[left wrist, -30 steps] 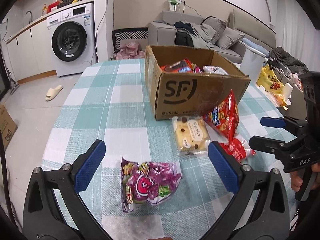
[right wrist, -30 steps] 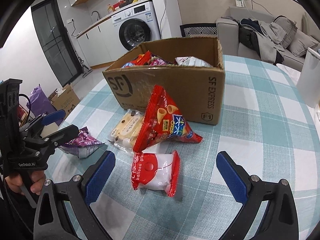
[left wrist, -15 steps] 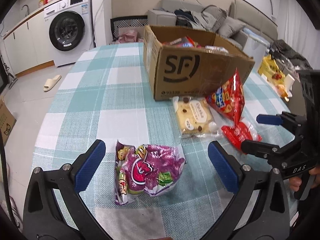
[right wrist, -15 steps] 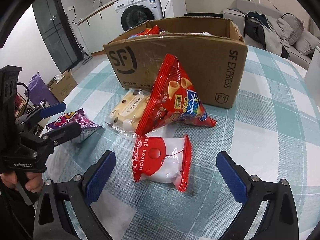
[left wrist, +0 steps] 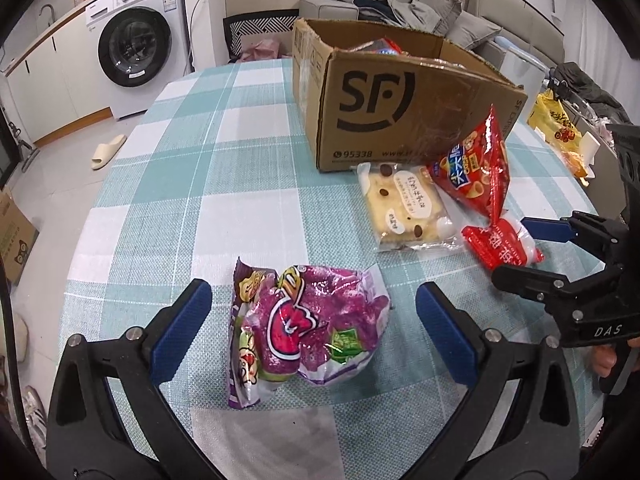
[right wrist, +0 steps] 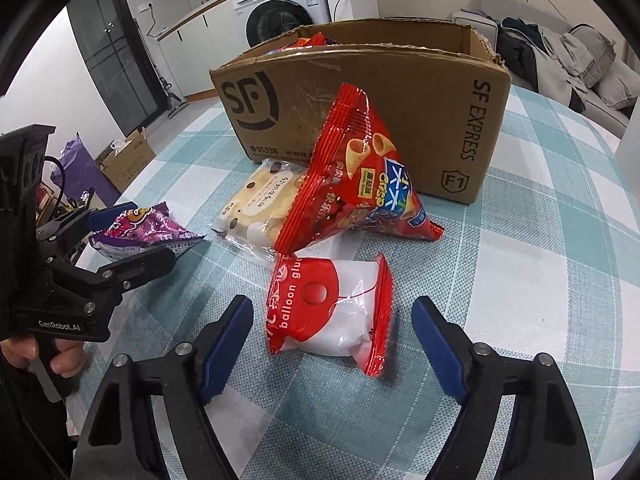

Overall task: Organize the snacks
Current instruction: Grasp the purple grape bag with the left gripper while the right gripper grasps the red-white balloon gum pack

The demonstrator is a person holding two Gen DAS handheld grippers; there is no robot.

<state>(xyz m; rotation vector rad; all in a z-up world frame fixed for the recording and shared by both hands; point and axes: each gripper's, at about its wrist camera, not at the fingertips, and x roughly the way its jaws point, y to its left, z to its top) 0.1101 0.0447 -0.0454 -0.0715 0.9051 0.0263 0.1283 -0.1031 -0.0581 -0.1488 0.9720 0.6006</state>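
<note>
My left gripper [left wrist: 312, 320] is open, its jaws either side of a purple snack bag [left wrist: 308, 328] lying on the checked tablecloth. My right gripper [right wrist: 332, 336] is open around a red-and-white "balloon glue" packet [right wrist: 332, 312]. Beyond it a red cone-snack bag [right wrist: 356, 176] leans on the SF cardboard box [right wrist: 400, 92], beside a wrapped cream cake [right wrist: 260, 200]. The box [left wrist: 400, 108] holds several snacks. The left gripper [right wrist: 132, 236] also shows in the right wrist view, and the right gripper [left wrist: 532, 252] in the left wrist view.
The round table [left wrist: 208, 168] has a teal-and-white checked cloth. A washing machine [left wrist: 136, 48] and a sofa [left wrist: 420, 16] stand behind. A yellow bag [left wrist: 556, 128] lies off the table's right. A cardboard box [right wrist: 124, 160] sits on the floor.
Both grippers have moved forward and down. The purple bag now sits between the left jaws and the balloon glue packet between the right jaws. Both stay open.
</note>
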